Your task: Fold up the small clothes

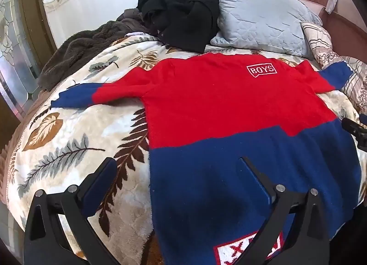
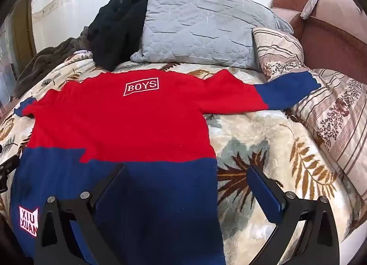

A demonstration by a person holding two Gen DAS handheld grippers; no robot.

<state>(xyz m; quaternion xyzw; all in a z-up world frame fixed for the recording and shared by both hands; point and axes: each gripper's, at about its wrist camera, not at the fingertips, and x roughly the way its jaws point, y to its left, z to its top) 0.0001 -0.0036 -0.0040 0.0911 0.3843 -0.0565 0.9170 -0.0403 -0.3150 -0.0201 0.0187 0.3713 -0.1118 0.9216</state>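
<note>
Your red-and-blue knitted sweater [image 2: 123, 127] lies flat on the leaf-print bed blanket [image 2: 263, 141], sleeves out toward 9 and 3 o'clock; no fold is made yet. Your left tongs [image 1: 176, 171] and right tongs [image 2: 187, 176] hover spread apart over the hem corners, gripping nothing.

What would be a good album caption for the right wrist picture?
Open right gripper poised over a red-and-blue sweater spread flat on a leaf-print blanket.
</note>
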